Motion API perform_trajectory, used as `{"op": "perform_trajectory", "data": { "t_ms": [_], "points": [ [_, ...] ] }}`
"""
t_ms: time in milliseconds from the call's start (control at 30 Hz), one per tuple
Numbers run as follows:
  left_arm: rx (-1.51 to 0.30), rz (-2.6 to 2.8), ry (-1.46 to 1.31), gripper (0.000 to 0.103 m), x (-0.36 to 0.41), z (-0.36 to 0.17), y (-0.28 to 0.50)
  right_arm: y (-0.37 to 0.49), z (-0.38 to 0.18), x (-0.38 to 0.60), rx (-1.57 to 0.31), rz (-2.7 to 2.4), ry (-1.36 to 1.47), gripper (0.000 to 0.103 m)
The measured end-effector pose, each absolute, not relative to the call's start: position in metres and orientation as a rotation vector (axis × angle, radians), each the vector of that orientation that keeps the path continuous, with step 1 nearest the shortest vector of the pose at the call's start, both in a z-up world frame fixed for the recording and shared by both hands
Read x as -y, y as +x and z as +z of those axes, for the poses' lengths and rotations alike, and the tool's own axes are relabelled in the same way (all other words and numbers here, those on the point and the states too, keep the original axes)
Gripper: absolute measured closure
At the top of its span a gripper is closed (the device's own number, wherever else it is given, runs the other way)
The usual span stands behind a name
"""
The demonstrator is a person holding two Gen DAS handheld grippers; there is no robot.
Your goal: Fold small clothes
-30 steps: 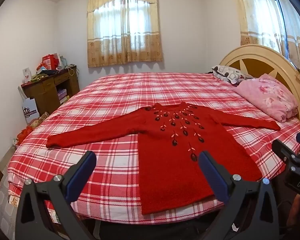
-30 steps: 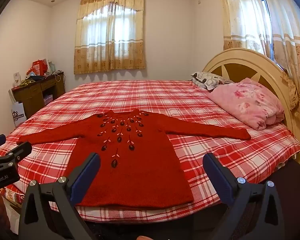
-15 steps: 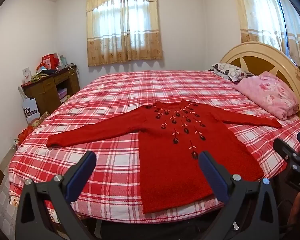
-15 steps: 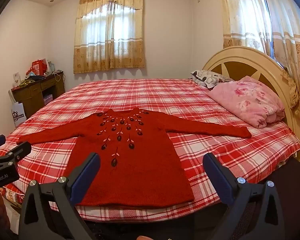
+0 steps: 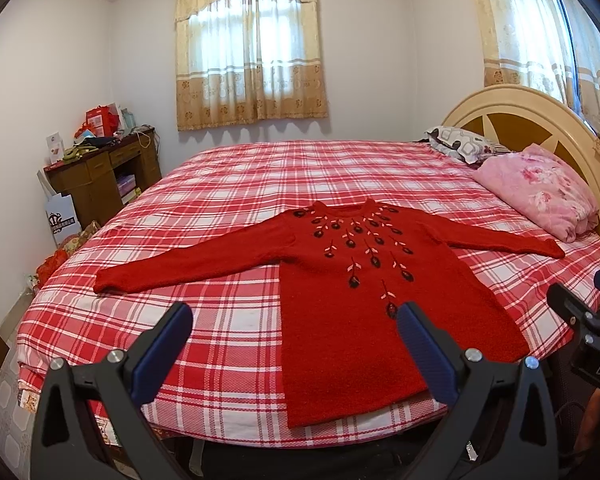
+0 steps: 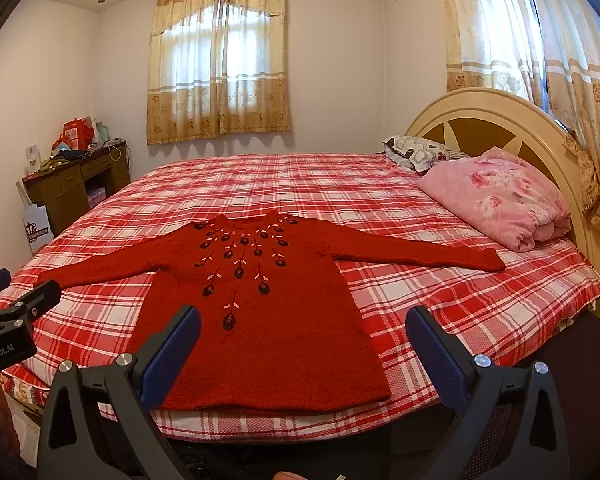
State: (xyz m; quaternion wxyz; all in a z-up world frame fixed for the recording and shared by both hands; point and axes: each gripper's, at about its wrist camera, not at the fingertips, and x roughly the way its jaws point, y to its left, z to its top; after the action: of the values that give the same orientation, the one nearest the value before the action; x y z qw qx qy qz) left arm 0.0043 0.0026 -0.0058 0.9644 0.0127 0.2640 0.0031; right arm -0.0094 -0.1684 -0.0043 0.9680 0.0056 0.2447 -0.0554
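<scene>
On a bed (image 5: 260, 184) dressed in red plaid, a red knitted sweater (image 5: 364, 292) lies face up and flat, sleeves spread, its hem at the near edge. Over the past second the view has crept only slightly nearer, so folding has not begun. The left tongs (image 5: 294, 344) and right tongs (image 6: 302, 346) hang wide apart above that hem, gripping nothing; a sleeve looks the likeliest first target.

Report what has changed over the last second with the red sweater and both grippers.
Almost nothing changed. Both views drifted very slightly, with no clear approach. The red knit sweater with the embroidered flowers lies flat, sleeves spread, on the red plaid bedspread as before. The left gripper and right gripper remain open and empty, above the near edge.
</scene>
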Motion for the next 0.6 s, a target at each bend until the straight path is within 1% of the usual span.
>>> {"op": "perform_trajectory", "data": {
  "t_ms": [600],
  "points": [
    [-0.539,0.006,0.033,0.000,-0.0024,-0.0089,0.0050,-0.0081,-0.0086,0.1654,-0.508,-0.104,0.015,0.001]
  ]
}}
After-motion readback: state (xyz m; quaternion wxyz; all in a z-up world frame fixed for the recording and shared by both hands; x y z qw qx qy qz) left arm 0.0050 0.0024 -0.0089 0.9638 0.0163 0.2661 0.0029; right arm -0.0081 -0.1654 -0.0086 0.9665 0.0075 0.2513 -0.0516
